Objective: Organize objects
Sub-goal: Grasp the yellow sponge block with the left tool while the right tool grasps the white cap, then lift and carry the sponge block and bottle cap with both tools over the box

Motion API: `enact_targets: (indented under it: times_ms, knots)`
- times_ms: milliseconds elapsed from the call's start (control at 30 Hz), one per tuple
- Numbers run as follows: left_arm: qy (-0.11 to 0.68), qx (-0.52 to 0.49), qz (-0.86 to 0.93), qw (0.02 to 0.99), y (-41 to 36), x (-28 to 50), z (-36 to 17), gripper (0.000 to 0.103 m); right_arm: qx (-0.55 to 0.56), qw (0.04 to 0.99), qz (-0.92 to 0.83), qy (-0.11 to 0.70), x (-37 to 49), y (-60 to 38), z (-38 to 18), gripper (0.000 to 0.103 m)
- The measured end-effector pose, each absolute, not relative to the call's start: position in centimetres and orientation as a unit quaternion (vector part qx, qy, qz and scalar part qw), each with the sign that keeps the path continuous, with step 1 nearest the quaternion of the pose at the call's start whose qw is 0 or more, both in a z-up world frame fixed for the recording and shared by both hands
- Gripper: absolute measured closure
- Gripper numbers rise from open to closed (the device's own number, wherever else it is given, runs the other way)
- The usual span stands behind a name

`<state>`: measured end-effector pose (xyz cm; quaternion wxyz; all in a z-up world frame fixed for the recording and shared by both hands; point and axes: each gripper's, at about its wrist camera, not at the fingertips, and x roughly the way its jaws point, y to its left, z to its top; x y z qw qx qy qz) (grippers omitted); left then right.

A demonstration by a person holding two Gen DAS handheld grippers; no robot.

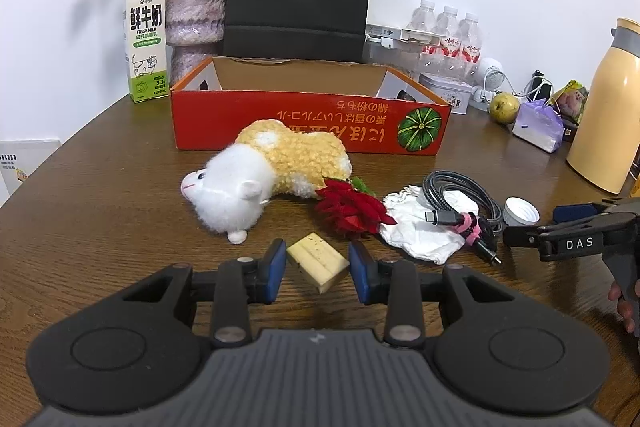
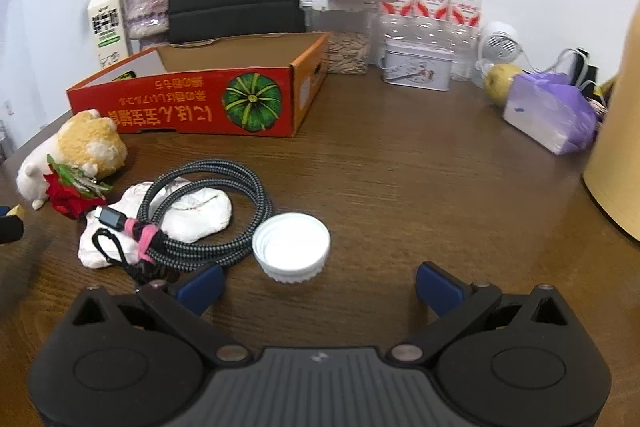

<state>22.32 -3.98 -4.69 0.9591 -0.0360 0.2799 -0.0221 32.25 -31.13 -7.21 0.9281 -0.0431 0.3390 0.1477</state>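
Left wrist view: my left tongs [image 1: 318, 267] are gripping a pale yellow block [image 1: 318, 262] above the tabletop [image 1: 100, 211], with the plush toy [image 1: 264, 171] and orange box [image 1: 308, 119] lying beyond. My right tongs [image 2: 320, 287] are standing wide, with the white cap [image 2: 291, 247] sitting just ahead beside the coiled cable [image 2: 208, 223].

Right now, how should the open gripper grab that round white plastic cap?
Grip the round white plastic cap across its ribbed outer wall, coming from above and the near side: it sits open side up on the table, and the right gripper stands wider than it.
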Motion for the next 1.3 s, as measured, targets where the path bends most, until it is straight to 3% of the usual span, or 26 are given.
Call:
enact_targets:
  times_ms: [67, 233, 333, 1300]
  knots:
    - [0.281, -0.035, -0.022, 0.959, -4.0, 22.3, -4.7, 0.068, -0.043, 0.928, 0.155, 0.336, 32.4, -31.1, -7.1, 0.002]
    - [0.282, -0.034, -0.026, 0.959, -4.1, 22.3, -4.7, 0.068, -0.044, 0.932, 0.172, 0.316, 32.2, -30.8, -6.7, 0.047]
    - [0.281, -0.034, -0.026, 0.959, -4.1, 22.3, -4.7, 0.068, -0.052, 0.931, 0.184, 0.309, 32.0, -30.5, -6.5, 0.064]
    - [0.263, -0.039, -0.022, 0.964, -3.8, 21.8, -4.2, 0.068, -0.077, 0.948, 0.222, 0.213, 24.7, -26.5, -4.6, 0.064]
